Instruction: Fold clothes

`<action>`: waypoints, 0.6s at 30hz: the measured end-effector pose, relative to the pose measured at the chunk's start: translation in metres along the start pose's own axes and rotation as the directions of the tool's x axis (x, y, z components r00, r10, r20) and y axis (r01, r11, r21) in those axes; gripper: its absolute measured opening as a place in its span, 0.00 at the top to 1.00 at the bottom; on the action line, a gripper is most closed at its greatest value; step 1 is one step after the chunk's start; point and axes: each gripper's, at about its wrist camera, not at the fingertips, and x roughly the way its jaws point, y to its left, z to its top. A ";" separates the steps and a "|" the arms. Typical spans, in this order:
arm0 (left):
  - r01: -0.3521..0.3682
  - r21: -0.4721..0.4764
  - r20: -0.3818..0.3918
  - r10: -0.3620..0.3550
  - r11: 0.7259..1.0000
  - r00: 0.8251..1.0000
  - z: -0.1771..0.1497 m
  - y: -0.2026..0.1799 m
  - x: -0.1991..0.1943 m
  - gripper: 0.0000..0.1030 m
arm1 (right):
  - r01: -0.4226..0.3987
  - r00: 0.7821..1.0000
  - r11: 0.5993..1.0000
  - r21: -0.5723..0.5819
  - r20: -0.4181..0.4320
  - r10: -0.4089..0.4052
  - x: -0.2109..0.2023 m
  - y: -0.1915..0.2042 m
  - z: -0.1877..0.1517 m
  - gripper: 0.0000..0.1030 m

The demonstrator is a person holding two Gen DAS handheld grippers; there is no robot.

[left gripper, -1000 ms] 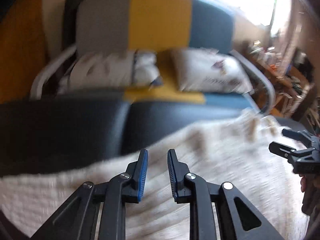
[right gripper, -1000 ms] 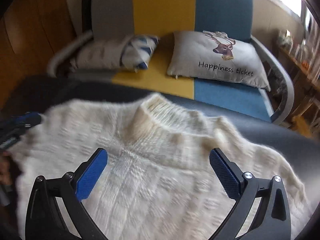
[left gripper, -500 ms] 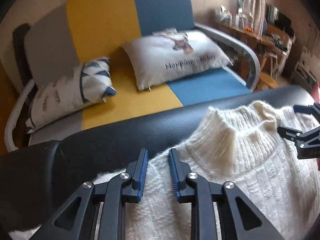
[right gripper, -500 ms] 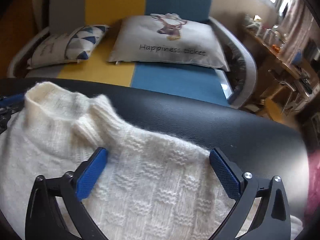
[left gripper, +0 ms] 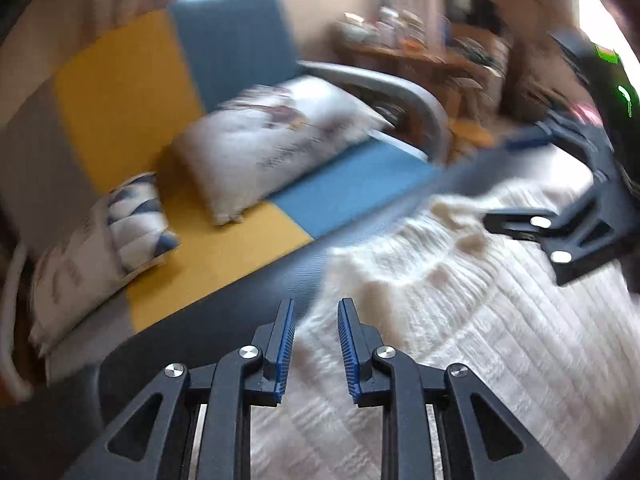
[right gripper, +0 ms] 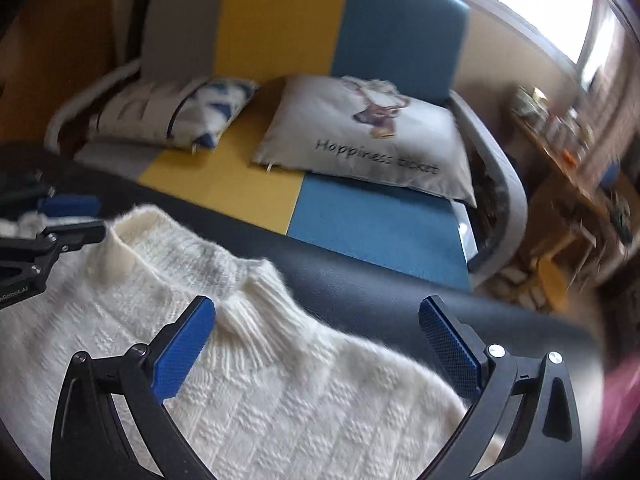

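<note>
Both tools are sitting farther along the sweater's top edge than a second ago, the left tool [left gripper: 314, 350] having rolled and shifted toward the neck side. One cream knitted sweater [right gripper: 256, 392] is lying flat on the black tabletop [right gripper: 360, 280], directly beneath both tools, its ribbed collar [right gripper: 256, 312] just ahead of the right tool's left pad. The left tool's jaws are standing a narrow gap apart, nothing pinched between them, with the knit's edge below. The right tool [right gripper: 316, 344] is hanging with its jaws spread wide, gripping nothing. Beyond the tabletop, ahead of both tools, one grey, yellow and blue sofa [right gripper: 280, 24] is carrying two cushions: a deer-print cushion [right gripper: 372, 132] and a triangle-patterned cushion [right gripper: 176, 116]. Nothing is blocking either tool's way to the sweater.
</note>
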 end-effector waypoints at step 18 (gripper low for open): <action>-0.076 -0.491 0.015 0.096 0.868 0.995 -0.011 0.020 0.000 0.72 | 0.058 0.998 0.966 0.251 -0.041 -0.049 0.024 -0.029 -0.013 0.00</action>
